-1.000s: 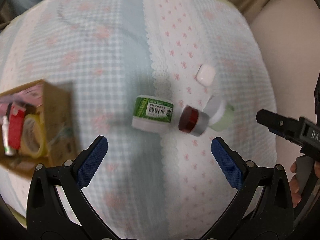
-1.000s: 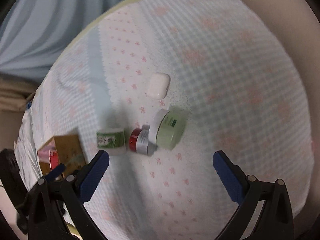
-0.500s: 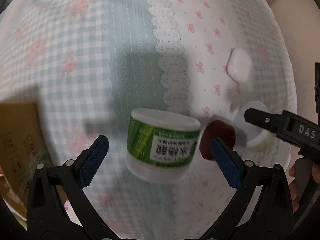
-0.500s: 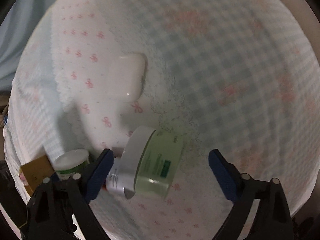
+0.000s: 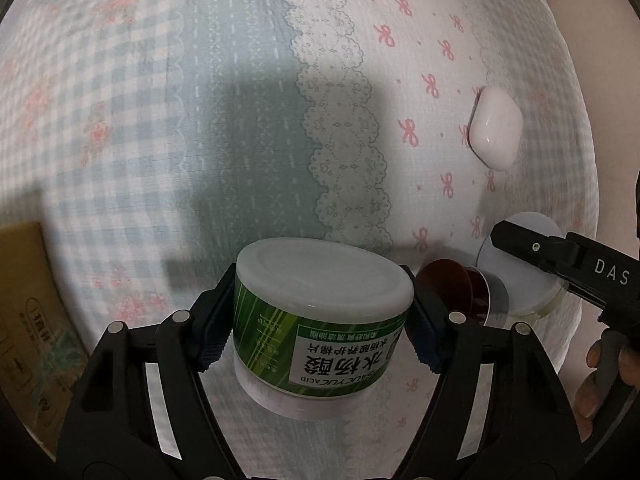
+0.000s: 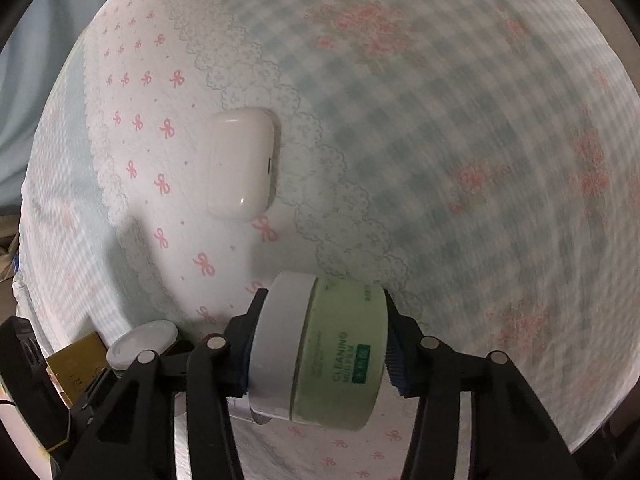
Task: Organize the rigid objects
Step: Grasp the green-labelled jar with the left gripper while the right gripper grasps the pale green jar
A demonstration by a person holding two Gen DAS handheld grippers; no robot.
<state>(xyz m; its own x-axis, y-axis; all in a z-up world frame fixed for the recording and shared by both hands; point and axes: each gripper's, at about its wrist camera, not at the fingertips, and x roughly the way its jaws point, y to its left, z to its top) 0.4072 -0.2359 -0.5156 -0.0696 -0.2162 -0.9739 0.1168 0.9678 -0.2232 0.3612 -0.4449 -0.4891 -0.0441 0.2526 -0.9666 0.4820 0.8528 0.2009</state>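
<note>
Probably a home: floral, lace-printed tablecloth (image 5: 328, 128), cosmetic jars (image 6: 340, 364).

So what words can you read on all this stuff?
"水杨酸" and "SALICYLIC ACID", upside down, on the green-striped jar in the left gripper.
"CLEANING MUD FILM" on the pale green jar in the right gripper.
"DAS" on the right gripper's black finger.
Smaller print on both jars and the cardboard box: too blurred to read.

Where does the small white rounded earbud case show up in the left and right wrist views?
Left wrist: small white rounded earbud case lies at upper right on the bow-print cloth, beyond the red-capped silver jar.
Right wrist: it lies left of centre, beyond the pale green jar.
Shared landmark: the scalloped lace strip beside the case.
</note>
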